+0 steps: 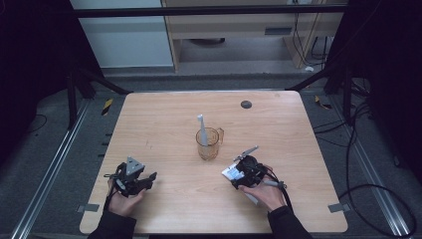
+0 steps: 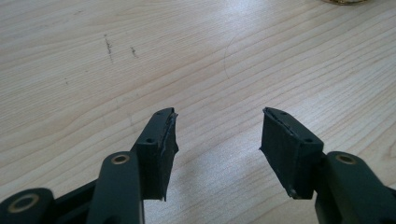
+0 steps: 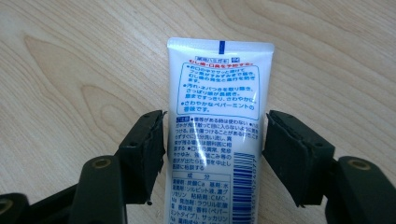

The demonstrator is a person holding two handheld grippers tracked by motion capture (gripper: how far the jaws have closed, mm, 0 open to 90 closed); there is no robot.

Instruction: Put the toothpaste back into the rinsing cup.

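A white toothpaste tube point(image 3: 219, 84) with blue and red print lies flat on the wooden table point(image 1: 169, 119), crimped end away from the camera. My right gripper point(image 3: 215, 135) straddles it with a pad on each side, the jaws a little wider than the tube and not pressing on it. From above, the right gripper point(image 1: 238, 173) sits at the front right with the tube point(image 1: 230, 173) poking out to its left. My left gripper point(image 2: 219, 135) stands open over bare wood, also seen at the front left point(image 1: 132, 174). An amber cup point(image 1: 209, 144) holds a white toothbrush point(image 1: 202, 128).
The cup stands mid-table, just beyond the right gripper; its base point(image 2: 345, 1) shows at the top right of the left gripper view. A small black disc point(image 1: 246, 104) lies near the far edge. Dark frame bars and cables surround the table.
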